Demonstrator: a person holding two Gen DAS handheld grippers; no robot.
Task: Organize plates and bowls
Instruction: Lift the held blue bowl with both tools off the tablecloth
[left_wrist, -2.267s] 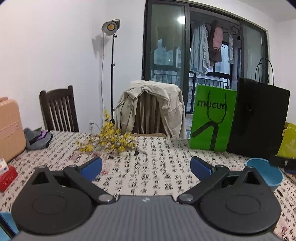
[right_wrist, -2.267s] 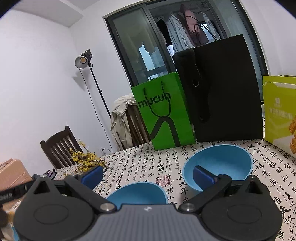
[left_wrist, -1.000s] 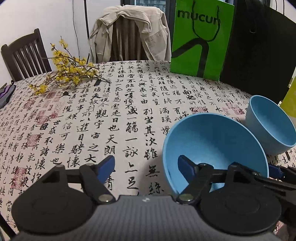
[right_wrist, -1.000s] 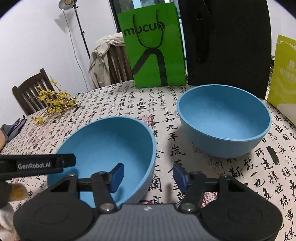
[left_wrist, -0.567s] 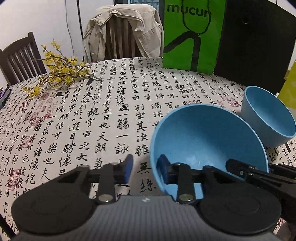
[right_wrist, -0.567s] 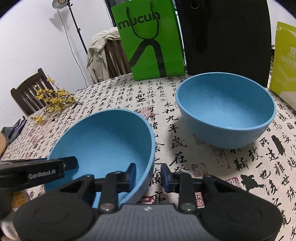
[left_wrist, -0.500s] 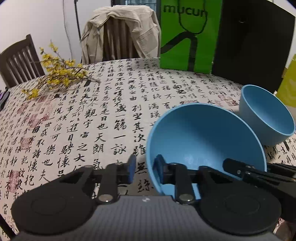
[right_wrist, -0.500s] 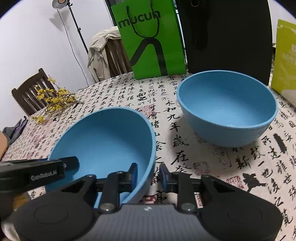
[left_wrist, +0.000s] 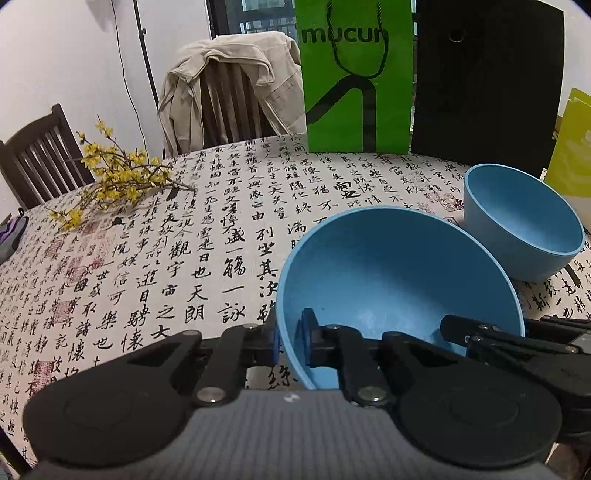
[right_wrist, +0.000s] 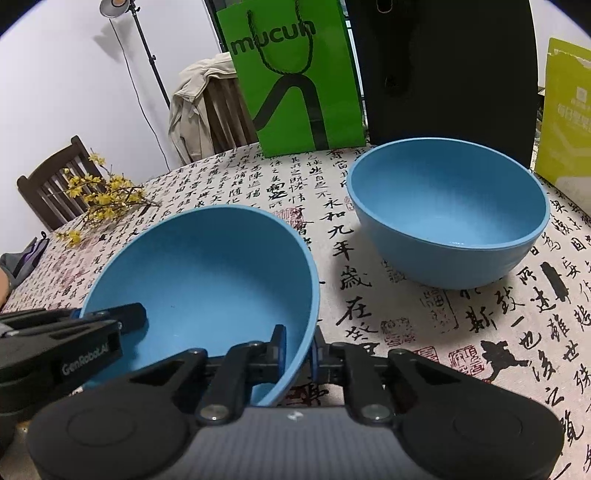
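The surface (left_wrist: 207, 236), draped in a calligraphy-print cloth, carries two blue bowls that sit near each other. The near bowl (left_wrist: 399, 291) is tipped, its mouth turned toward the cameras, and both tools grip it. The far bowl (right_wrist: 448, 214) sits upright beyond it, in front of a green bag (right_wrist: 295, 77) and a black bag (right_wrist: 443, 70).

The main risk, as I judge it, is the two-sided hold: if the hands lift or turn unevenly, the thin rim could twist out of one pinch and the near bowl would drop or knock the far bowl. Carrying it low could also clip the far bowl's rim.

The left gripper (left_wrist: 290, 341) points steeply down, its fingers (left_wrist: 308, 332) pinching the near bowl's left rim, one inside and one outside. The right gripper (right_wrist: 297, 350) slants down likewise, its fingers pinching the right rim the same way.
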